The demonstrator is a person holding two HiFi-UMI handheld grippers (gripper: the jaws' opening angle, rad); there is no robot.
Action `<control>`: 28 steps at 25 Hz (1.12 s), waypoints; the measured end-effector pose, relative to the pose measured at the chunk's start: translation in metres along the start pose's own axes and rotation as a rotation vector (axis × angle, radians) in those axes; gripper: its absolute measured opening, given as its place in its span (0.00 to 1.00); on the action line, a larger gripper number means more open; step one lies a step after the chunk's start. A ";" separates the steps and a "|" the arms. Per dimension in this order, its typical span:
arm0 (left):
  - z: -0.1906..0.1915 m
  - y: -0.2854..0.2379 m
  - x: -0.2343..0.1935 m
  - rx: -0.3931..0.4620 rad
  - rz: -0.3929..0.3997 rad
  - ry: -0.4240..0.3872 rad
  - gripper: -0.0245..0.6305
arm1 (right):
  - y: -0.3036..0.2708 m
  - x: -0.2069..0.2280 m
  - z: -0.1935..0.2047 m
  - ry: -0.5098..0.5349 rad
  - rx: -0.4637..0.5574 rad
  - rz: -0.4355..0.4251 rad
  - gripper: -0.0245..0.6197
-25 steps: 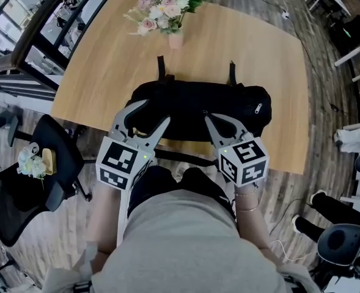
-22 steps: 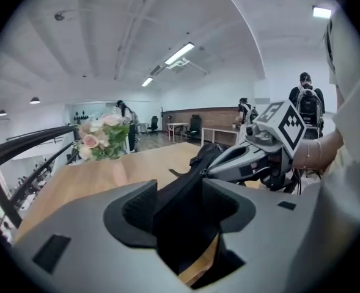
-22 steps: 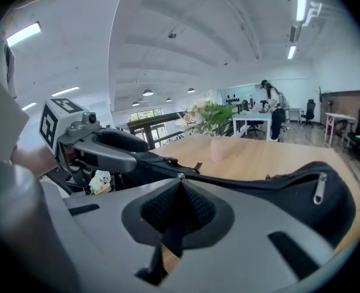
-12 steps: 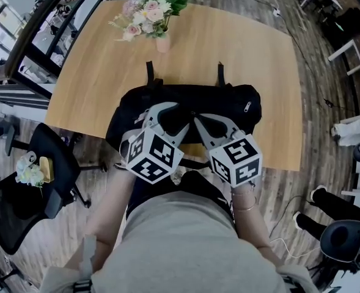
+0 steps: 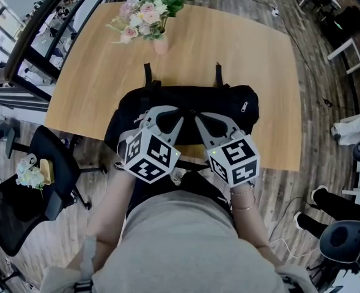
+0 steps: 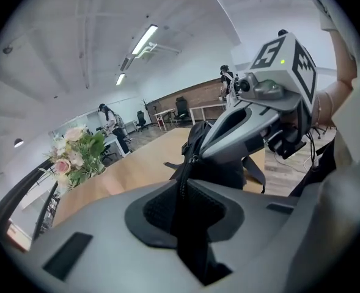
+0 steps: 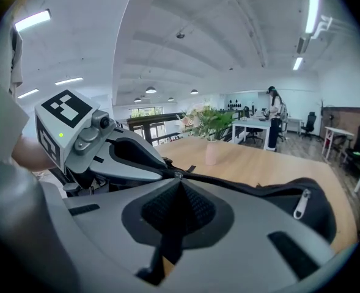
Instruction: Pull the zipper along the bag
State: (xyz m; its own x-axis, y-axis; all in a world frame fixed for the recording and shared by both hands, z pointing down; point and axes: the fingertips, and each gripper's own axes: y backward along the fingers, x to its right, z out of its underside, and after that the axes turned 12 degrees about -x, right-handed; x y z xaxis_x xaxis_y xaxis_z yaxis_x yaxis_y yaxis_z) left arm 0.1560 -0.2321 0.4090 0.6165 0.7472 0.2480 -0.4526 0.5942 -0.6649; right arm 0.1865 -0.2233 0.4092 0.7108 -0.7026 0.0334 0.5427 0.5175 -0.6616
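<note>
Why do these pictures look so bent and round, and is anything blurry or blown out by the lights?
Head view: a wide lens bows the table, yet the lighting is even and things look sharp. Left gripper view: a fisheye circle with black corners; the ceiling lights glare white. Right gripper view: same round warp; the right tongs near the lens look soft, the bag sharper.

Both grippers angle forward and down, tips almost meeting: the left gripper [image 5: 180,116] has just closed onto the bag [image 5: 244,99], and the right gripper [image 5: 198,118] pinches the zipper pull [image 7: 178,176].
</note>
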 end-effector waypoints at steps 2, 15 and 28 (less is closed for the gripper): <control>0.000 0.001 -0.001 0.004 -0.001 0.007 0.13 | 0.002 0.008 0.003 -0.013 0.000 0.018 0.05; -0.003 0.006 -0.012 0.048 -0.025 0.043 0.12 | 0.026 0.059 0.018 -0.109 0.012 0.119 0.05; -0.002 0.001 -0.015 0.059 -0.046 0.086 0.12 | 0.051 0.097 0.038 -0.161 0.014 0.209 0.05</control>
State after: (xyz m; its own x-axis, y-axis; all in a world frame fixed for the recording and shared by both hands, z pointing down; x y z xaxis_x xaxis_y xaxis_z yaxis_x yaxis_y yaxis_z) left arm 0.1477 -0.2434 0.4036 0.6896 0.6919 0.2139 -0.4585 0.6457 -0.6106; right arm 0.2999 -0.2464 0.4076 0.8698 -0.4931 0.0168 0.3817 0.6509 -0.6562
